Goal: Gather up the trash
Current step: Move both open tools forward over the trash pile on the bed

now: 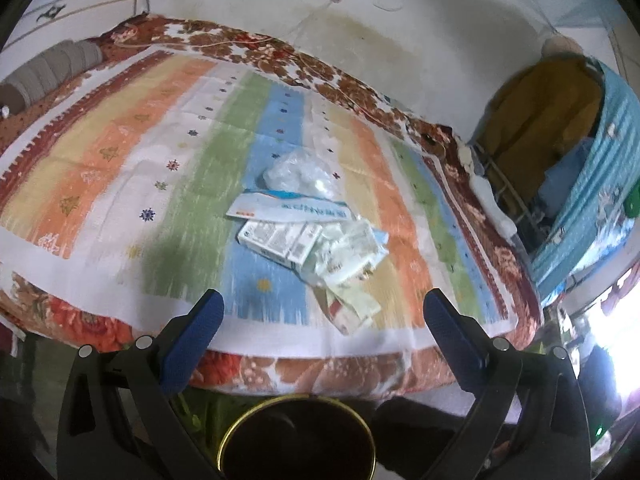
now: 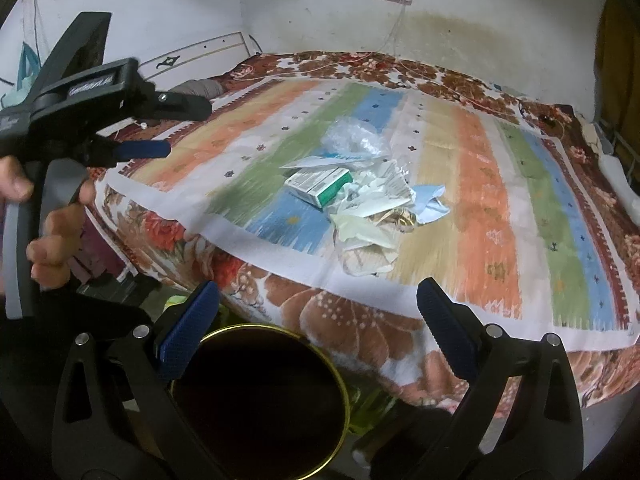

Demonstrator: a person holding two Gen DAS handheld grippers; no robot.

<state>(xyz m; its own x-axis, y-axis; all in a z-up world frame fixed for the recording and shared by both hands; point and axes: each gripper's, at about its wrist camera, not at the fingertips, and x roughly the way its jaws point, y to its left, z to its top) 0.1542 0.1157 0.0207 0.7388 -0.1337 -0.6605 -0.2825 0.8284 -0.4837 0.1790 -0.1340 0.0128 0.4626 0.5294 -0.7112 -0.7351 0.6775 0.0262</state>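
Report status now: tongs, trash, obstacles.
Left tongs open, empty. Right tongs open, empty. Trash pile on the bed blanket, untouched. Bin below the bed edge. Path clear.

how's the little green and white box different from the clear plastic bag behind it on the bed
The box is a rigid rectangular carton, white with green sides and print; the plastic bag is a clear, crumpled, shapeless wad. The box lies flat on its side nearer the bed's front edge; the bag sits farther back, toward the wall. The box is opaque; the striped cover shows faintly through the bag. Both lie in the same trash pile on the striped cover, untouched by either gripper.
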